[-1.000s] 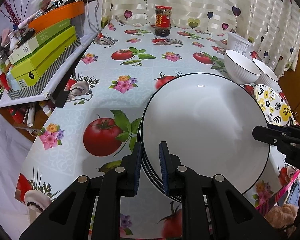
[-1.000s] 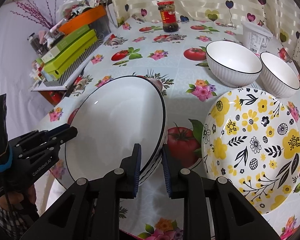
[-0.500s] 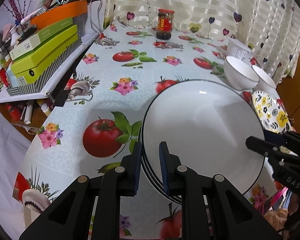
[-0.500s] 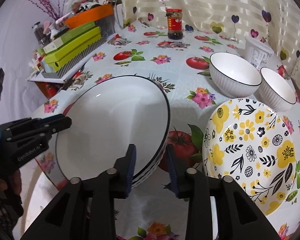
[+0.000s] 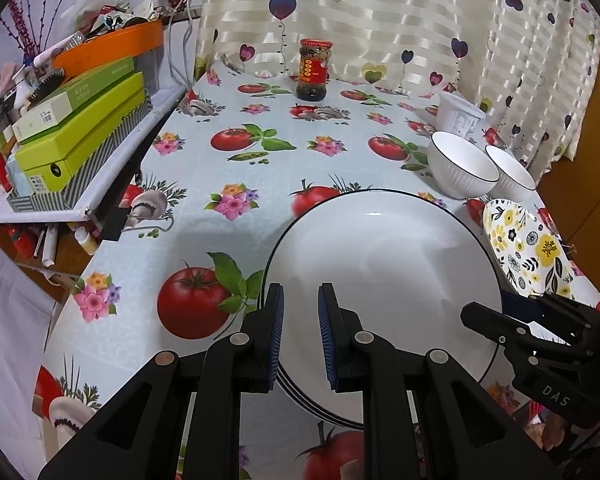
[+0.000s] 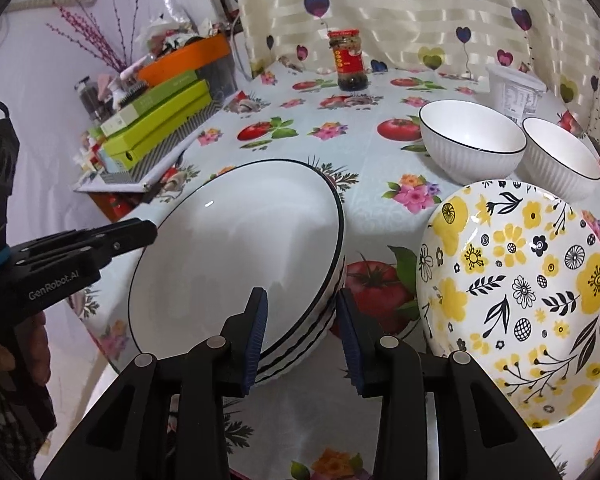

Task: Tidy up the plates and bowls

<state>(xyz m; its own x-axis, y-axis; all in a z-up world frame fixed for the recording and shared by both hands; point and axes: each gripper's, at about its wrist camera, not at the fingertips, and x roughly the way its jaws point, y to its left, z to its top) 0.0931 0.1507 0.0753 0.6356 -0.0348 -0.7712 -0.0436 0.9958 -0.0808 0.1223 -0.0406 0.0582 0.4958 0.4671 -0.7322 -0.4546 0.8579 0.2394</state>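
My left gripper [image 5: 300, 332] is nearly closed, its two blue pads clamped across the near left rim of the stack of white plates [image 5: 384, 264]: the left pad sits outside the rim, the right pad over the top plate's inner face. The stack rests on the tablecloth [image 5: 204, 176], near the table's front edge.

My right gripper [image 6: 302, 334] straddles the opposite rim of the same stack. Its jaws stand clearly apart, with a visible gap between each pad and the black-lined plate edges; nothing is pressed. The left pad is over the top plate, the right pad outside the stack.

Each gripper appears in the other's view: the right one at the stack's right edge in the left view, the left one at the stack's left edge in the right view.

Just right of the stack lies a yellow floral plate [image 6: 528, 300], close to it; whether the two touch I cannot tell. Beyond that plate stand two white ribbed bowls, the larger bowl [image 6: 470, 140] and the smaller bowl [image 6: 562, 152], side by side, with a white plastic tub [image 6: 516, 90] behind them. A red-lidded jar [image 6: 350, 62] stands at the far edge by the curtain [image 6: 400, 8]. Left of the table, green boxes [image 5: 80, 128] are stacked on a shelf.
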